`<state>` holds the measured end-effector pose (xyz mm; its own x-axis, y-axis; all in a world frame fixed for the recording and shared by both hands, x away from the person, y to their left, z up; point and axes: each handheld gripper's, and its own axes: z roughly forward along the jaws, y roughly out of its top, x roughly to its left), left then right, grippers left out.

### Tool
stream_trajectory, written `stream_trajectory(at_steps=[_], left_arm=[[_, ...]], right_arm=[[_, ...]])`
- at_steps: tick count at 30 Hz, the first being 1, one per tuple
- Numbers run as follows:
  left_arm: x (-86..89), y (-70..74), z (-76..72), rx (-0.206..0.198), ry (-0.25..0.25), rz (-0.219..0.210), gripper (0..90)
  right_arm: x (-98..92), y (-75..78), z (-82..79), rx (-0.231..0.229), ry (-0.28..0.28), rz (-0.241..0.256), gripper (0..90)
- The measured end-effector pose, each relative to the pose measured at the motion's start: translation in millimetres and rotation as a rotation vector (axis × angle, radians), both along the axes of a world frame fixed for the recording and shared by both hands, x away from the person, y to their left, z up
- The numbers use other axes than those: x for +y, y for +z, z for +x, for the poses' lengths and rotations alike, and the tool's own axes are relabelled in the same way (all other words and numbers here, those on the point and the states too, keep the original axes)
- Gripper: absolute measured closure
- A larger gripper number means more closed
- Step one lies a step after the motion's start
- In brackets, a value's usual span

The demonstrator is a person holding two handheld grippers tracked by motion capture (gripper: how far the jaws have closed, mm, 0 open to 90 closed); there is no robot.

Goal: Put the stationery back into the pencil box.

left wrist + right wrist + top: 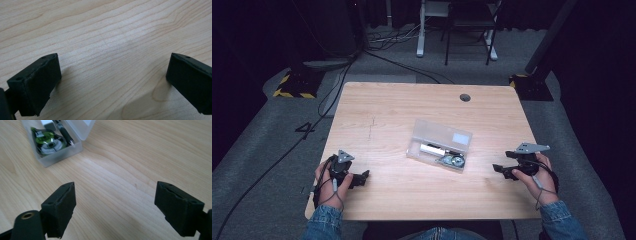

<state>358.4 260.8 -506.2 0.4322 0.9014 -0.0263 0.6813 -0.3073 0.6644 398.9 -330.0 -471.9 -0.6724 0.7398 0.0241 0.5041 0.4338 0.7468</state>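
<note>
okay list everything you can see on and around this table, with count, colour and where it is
Table: one, light wood, centre, with a dark round hole near the far edge.
Clear box: one, see-through plastic, lid open, middle of table.
Correction tape: one, green and grey, inside the box.
Pen: one, black, inside the box.
White item: one, inside the box; kind unclear.
Cables: several, black, floor at left.
Left gripper: black, open, near left edge.
Right gripper: black, open, near right edge.

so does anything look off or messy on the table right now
Nothing stands out. The clear plastic box sits open near the middle of the table, slightly askew to its edges, with a pen and a green tape roll inside. Nothing spilled. Both grippers, left and right, rest open and empty.
</note>
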Motion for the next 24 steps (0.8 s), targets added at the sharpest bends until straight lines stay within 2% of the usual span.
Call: stream_trajectory(at_steps=[11, 17, 21, 24], left_arm=[[-0.1, 0.0, 0.1, 0.0, 0.0, 0.0, 0.0], [-0.3, -0.1, 0.6, 0.0, -0.003, -0.002, 0.1], [-0.5, -0.2, 0.7, -0.001, -0.002, -0.005, 0.0], [-0.6, -0.2, 0.7, -0.001, -0.002, -0.005, 0.1]], right_arm=[[-4.5, -20.1, -7.2, 0.004, -0.036, -0.017, 16.6], [-2.3, -28.4, -6.9, 0.018, -0.022, -0.041, 16.1], [-0.3, -32.4, -6.5, 0.0, -0.036, -0.035, 11.7], [2.3, -32.8, -5.5, 0.008, -0.03, -0.04, 7.3]])
